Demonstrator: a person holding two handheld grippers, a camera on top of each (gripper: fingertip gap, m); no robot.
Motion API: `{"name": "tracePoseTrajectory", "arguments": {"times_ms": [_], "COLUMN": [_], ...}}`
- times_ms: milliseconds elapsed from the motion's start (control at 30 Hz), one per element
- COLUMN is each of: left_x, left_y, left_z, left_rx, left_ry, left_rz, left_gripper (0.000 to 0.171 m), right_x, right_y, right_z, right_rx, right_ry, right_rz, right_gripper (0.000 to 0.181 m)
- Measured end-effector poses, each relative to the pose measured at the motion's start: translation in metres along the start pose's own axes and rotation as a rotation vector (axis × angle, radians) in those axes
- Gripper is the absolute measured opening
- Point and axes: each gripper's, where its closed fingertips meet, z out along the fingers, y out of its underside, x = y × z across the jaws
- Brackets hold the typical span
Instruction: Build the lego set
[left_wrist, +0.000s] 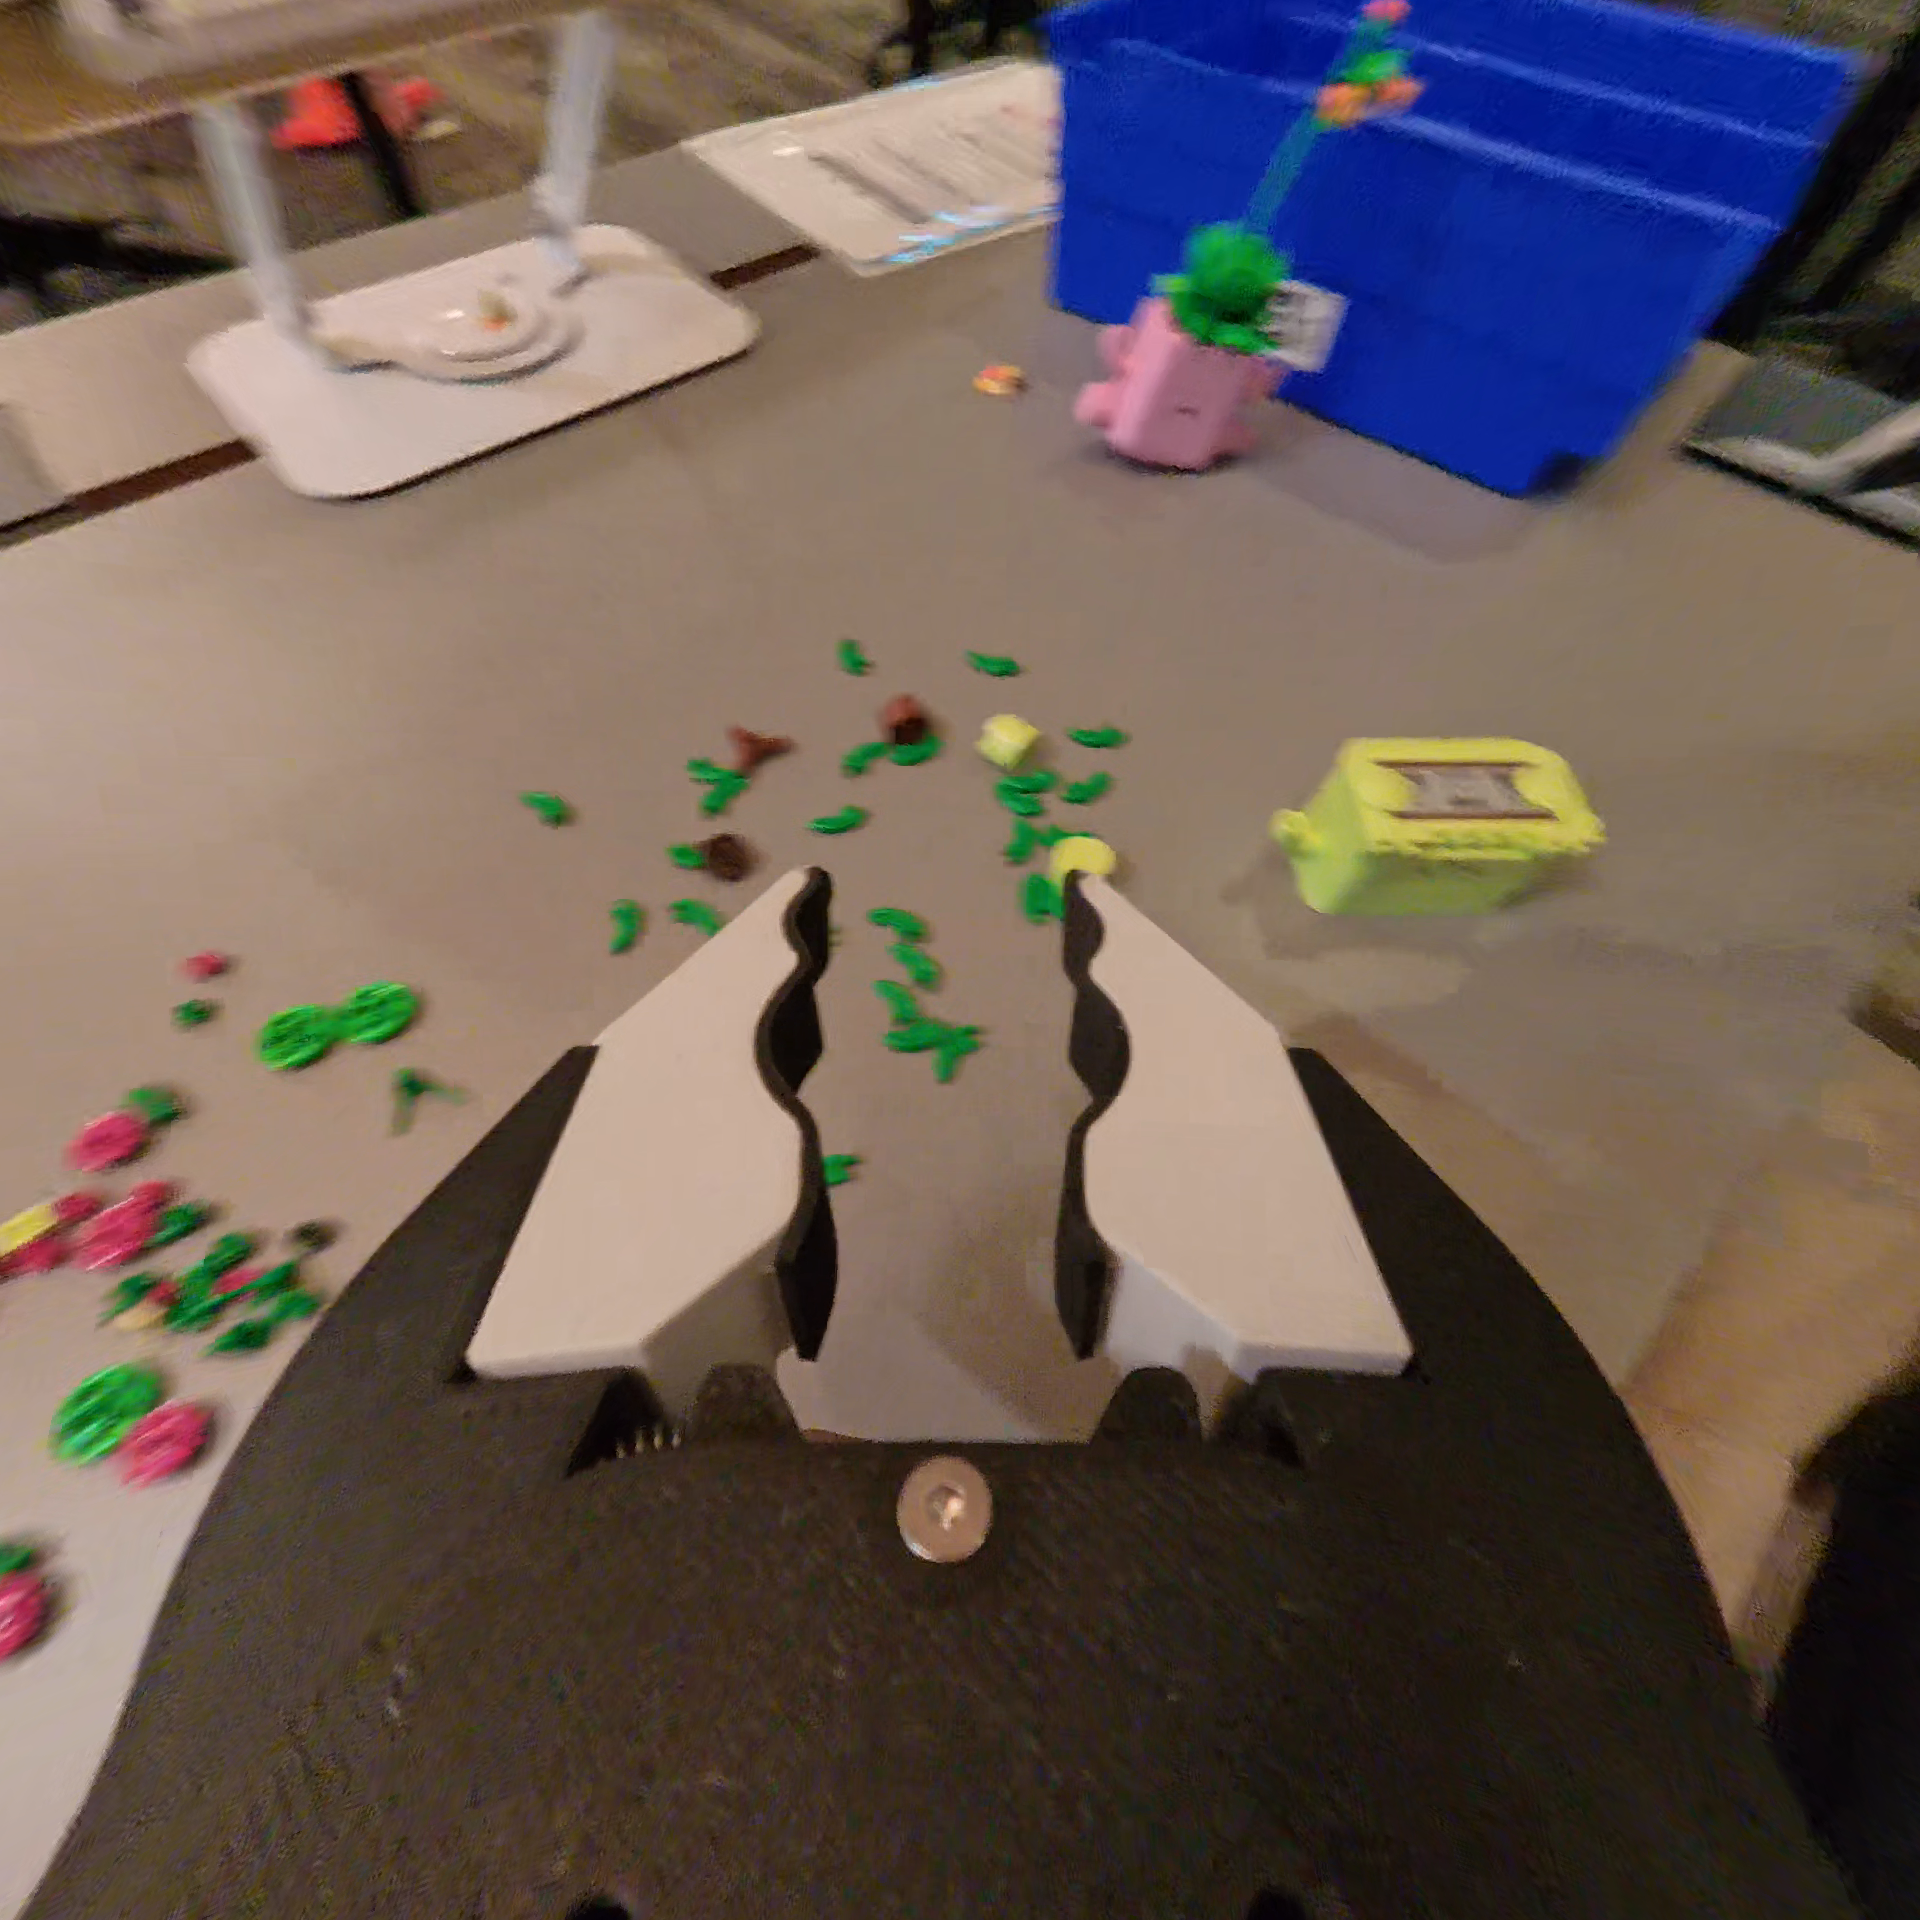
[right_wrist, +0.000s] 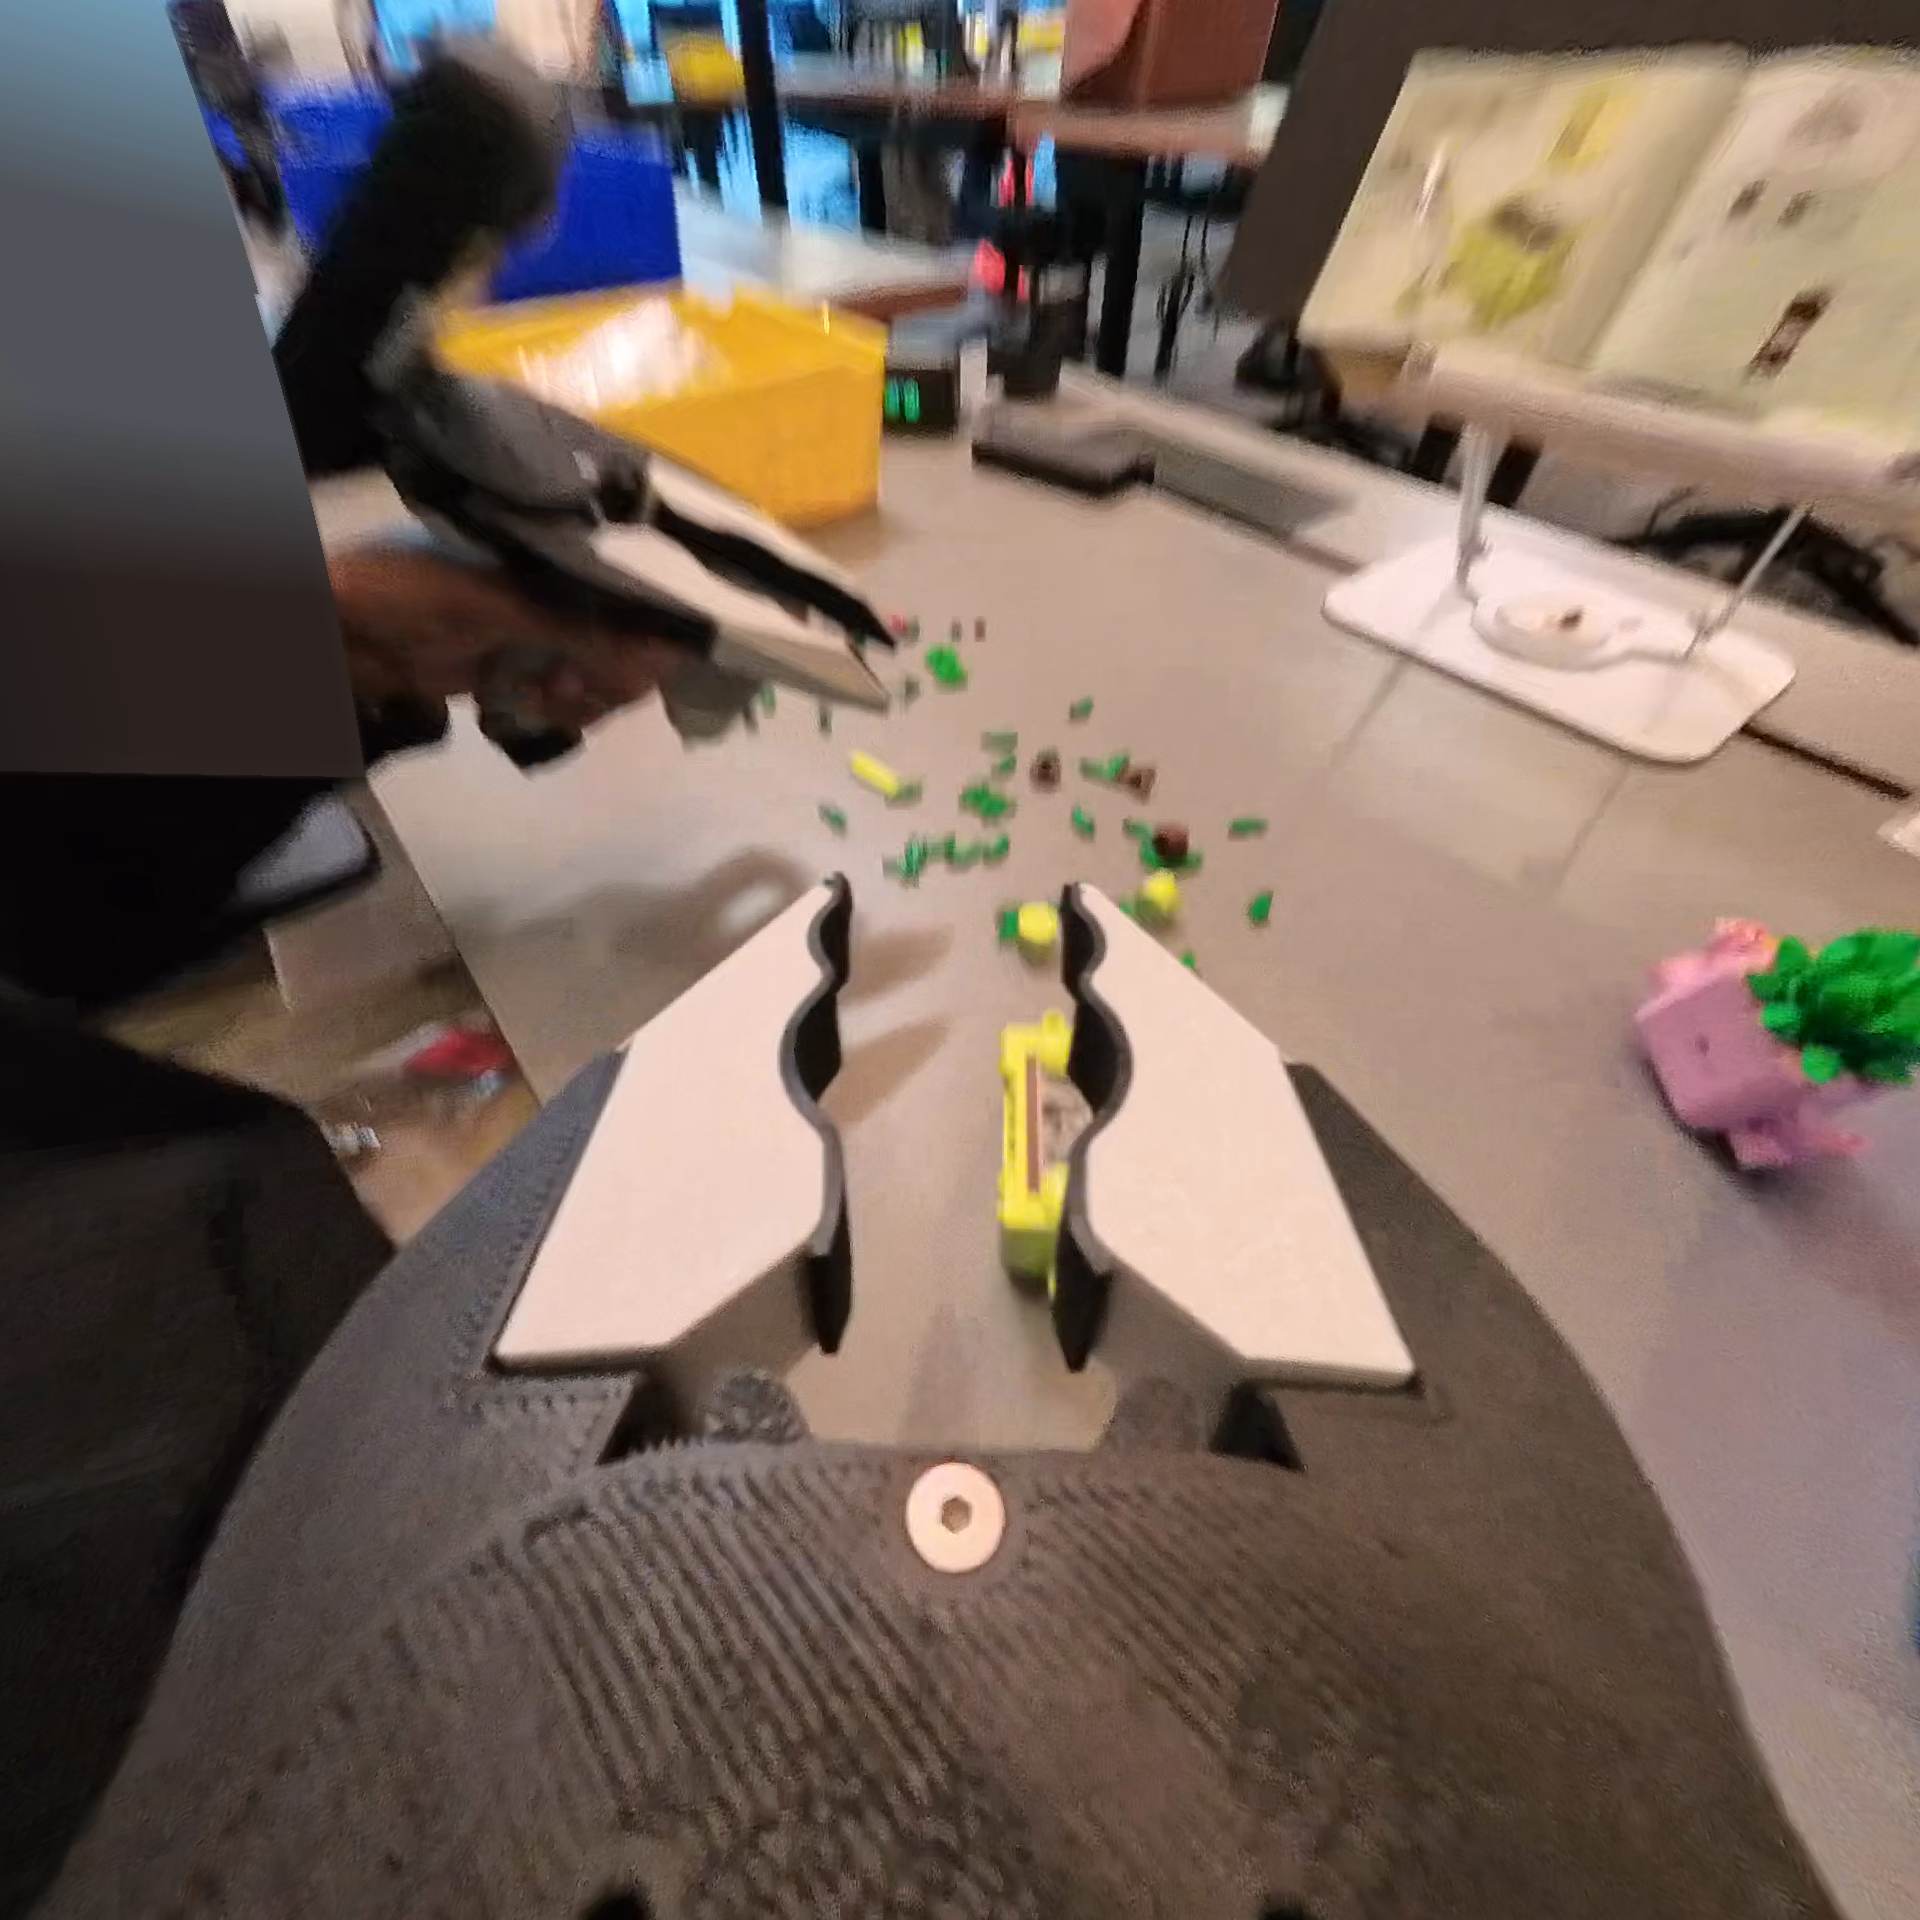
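Lime pot sits on the table between my right claw's parted, empty jaws, against the right finger. I judge it light, stiff, slick; I'd pinch its flat sides. Left claw gapes empty over the leaves

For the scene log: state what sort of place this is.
Probably a shared workshop or lab, not a home. A grey work table carries loose green lego pieces, an open instruction booklet stands on a white stand, and a yellow bin and a blue bin sit on the tables.
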Motion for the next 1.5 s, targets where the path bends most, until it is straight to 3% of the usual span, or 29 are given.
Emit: {"name": "tracePoseTrajectory", "arguments": {"times_ms": [133,333,800,1500], "left_x": [0.052,0.088,0.104,0.097], "left_y": [0.008,0.015,0.035,0.038], "left_z": [0.009,0.025,0.036,0.041], "left_rx": [0.027,0.011,-0.028,-0.069], "left_ry": [0.141,0.242,0.309,0.323], "left_rz": [0.074,0.104,0.115,0.042], "left_gripper": [0.066,0.07,0.068,0.066], "right_x": [0.021,0.027,0.035,0.035], "right_y": [0.058,0.09,0.099,0.101], "right_z": [0.004,0.031,0.058,0.064], "right_rx": [-0.219,-0.261,-0.266,-0.29], "right_ry": [0.152,0.13,-0.02,0.0], "right_rz": [-0.153,-0.11,0.011,-0.011], "right_gripper": [0.069,0.084,0.065,0.059]}}
